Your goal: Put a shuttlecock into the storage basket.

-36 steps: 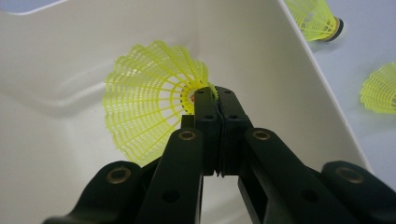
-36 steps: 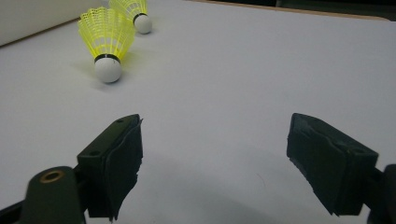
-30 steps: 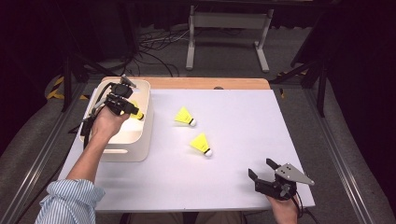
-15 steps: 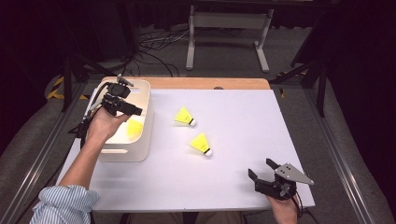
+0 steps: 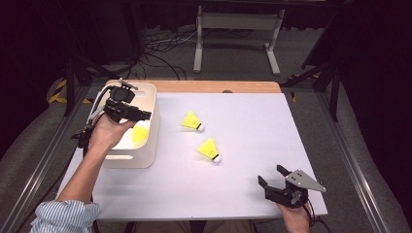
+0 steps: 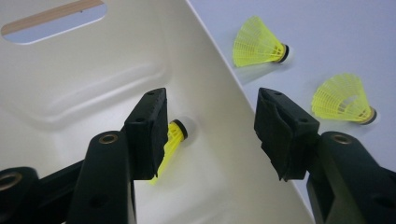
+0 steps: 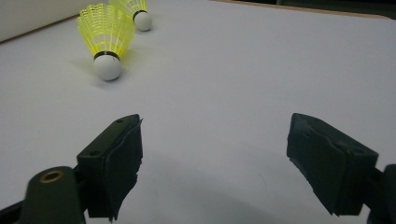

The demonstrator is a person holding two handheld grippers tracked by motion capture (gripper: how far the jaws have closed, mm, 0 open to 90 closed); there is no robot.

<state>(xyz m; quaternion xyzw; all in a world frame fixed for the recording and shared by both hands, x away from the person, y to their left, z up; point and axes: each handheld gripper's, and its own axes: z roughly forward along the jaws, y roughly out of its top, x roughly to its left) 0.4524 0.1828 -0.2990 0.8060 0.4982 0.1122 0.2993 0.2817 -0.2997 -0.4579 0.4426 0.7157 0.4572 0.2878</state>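
My left gripper (image 5: 139, 115) hovers over a white bin (image 5: 127, 159) at the table's left. Its jaws have just been opening and stand apart with nothing between them (image 6: 210, 126). Below it, a yellow shuttlecock (image 5: 140, 134) lies on the bin's floor, partly hidden behind one jaw in the left gripper view (image 6: 174, 134). Two more yellow shuttlecocks rest on the white table: one near the bin (image 5: 192, 121) (image 6: 258, 43), one closer to the middle (image 5: 209, 149) (image 6: 343, 98) (image 7: 106, 32). My right gripper (image 5: 271, 177) sits open at the front right, empty (image 7: 215, 135).
The bin's wall (image 6: 93, 70) has a handle slot near its top. The white table top (image 5: 252, 126) has a wooden strip along its far edge. Metal rails run along both sides, with a stand and cables on the floor behind.
The left gripper opened and let go of a yellow shuttlecock, which dropped into the bin. The left hand rose a little and drew back. The right gripper stayed still.
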